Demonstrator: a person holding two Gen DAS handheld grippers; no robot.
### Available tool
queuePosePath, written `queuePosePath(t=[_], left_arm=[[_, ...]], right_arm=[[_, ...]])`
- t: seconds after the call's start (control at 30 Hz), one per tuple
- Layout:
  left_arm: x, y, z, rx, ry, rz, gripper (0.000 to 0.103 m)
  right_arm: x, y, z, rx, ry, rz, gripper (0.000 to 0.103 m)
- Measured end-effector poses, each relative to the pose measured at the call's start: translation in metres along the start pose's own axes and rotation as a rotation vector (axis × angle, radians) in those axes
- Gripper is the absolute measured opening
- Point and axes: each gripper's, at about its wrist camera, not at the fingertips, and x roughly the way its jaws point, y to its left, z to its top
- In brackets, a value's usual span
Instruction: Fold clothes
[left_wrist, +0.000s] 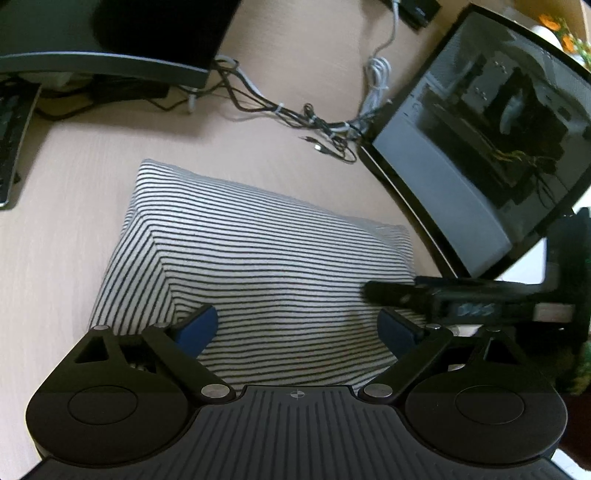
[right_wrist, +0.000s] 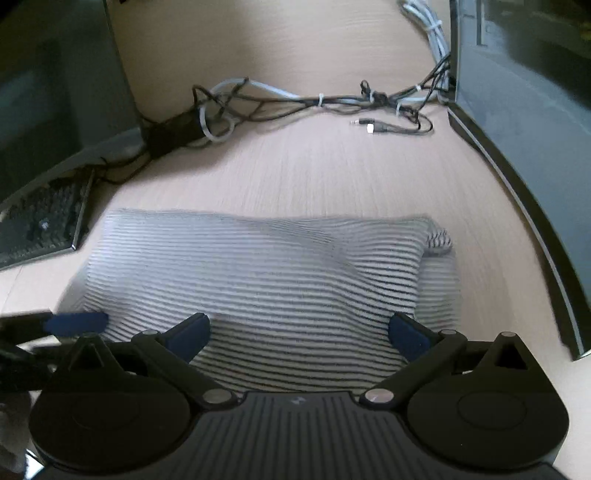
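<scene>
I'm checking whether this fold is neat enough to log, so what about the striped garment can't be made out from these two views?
- Left wrist view: the striped garment has its near edge hidden behind the left tongs.
- Left wrist view: its right corner is covered by the blurred right tongs.
- Right wrist view: the stripes are motion-blurred, and the layers under the small fold can't be counted.

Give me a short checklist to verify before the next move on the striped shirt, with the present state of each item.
1. Left tongs open: ok, the blue pads stand wide apart over the striped shirt.
2. Right tongs open: ok, nothing is held between them.
3. Shirt folded into a compact block: ok.
4. Edges neat: not ok, a small corner sticks out at the far right.
5. Cables clear of the shirt: ok, bare desk lies between.
6. Monitor clearance on the right: cannot tell.
</scene>
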Motion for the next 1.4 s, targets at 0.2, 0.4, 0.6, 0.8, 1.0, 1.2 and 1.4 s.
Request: queuePosePath(t=[0.2,0.4,0.6,0.8,1.0,1.2,1.4], left_arm=[[0.002,-0.005,-0.003,-0.035,-0.025,0.071,0.097],[0.022,-0.01,0.009,-0.08,-0.046,0.174,0.101],[0.043,-0.006,0.031,-0.088,-0.12,0.284,0.101],[0.033,-0.03,0.024,-0.108,-0.173,0.37,0.101],[0.02,-0.058,0.007,-0.166,-0.204,0.335,0.101],[0.038,-0.076,-0.003,-0.155,-0.177,0.371,0.098],[0.036,-0.064,-0.003,-0.17,-0.167,0.35,0.092]], right_arm=[[-0.007,-0.021,0.021,-0.091,-0.114,-0.021,0.091],[0.016,-0.049,0.011,-0.143,-0.031,0.085,0.076],[0.014,-0.056,-0.012,-0.22,-0.01,0.208,0.09],[-0.002,-0.046,-0.021,-0.313,-0.027,0.297,0.091],[-0.037,-0.069,0.002,-0.334,-0.145,0.285,0.096],[-0.023,-0.072,0.026,-0.34,-0.248,0.265,0.073],[0.022,-0.065,0.018,-0.362,-0.119,0.221,0.066]])
